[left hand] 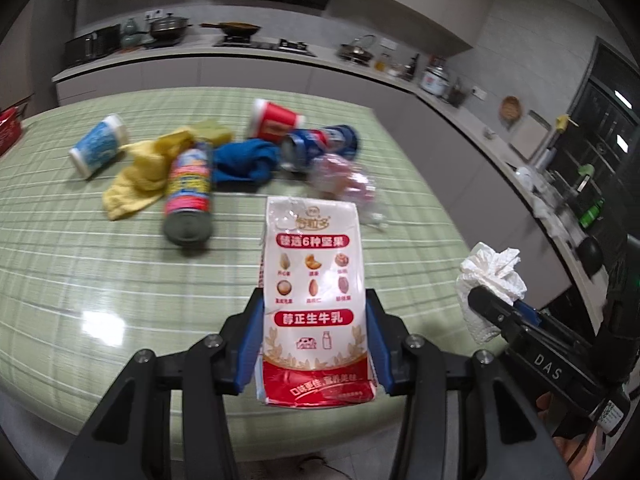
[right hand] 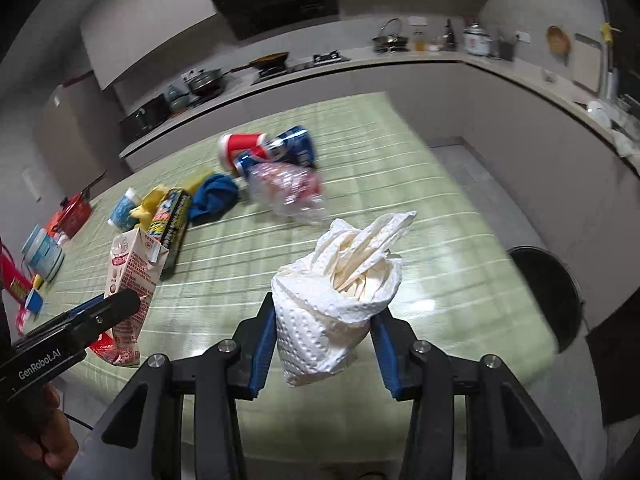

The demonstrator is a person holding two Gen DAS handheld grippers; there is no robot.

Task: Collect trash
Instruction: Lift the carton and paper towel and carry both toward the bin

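Note:
My left gripper (left hand: 315,312) is shut on a white and red milk carton (left hand: 316,292), held above the near edge of the green striped table (left hand: 100,280). My right gripper (right hand: 324,316) is shut on a crumpled white paper towel (right hand: 340,292), held above the table's right side. The carton also shows in the right wrist view (right hand: 130,280), and the towel in the left wrist view (left hand: 488,280). More trash lies at the table's middle: a spray can (left hand: 188,196), a crushed clear bottle (right hand: 288,192), a blue can (left hand: 320,144), a red cup (left hand: 274,120) and a blue cup (left hand: 98,146).
Yellow cloth (left hand: 140,172) and blue cloth (left hand: 244,164) lie among the trash. A black round bin (right hand: 548,292) stands on the floor right of the table. A red box (right hand: 72,210) and jars sit at the table's far left. Kitchen counters run behind.

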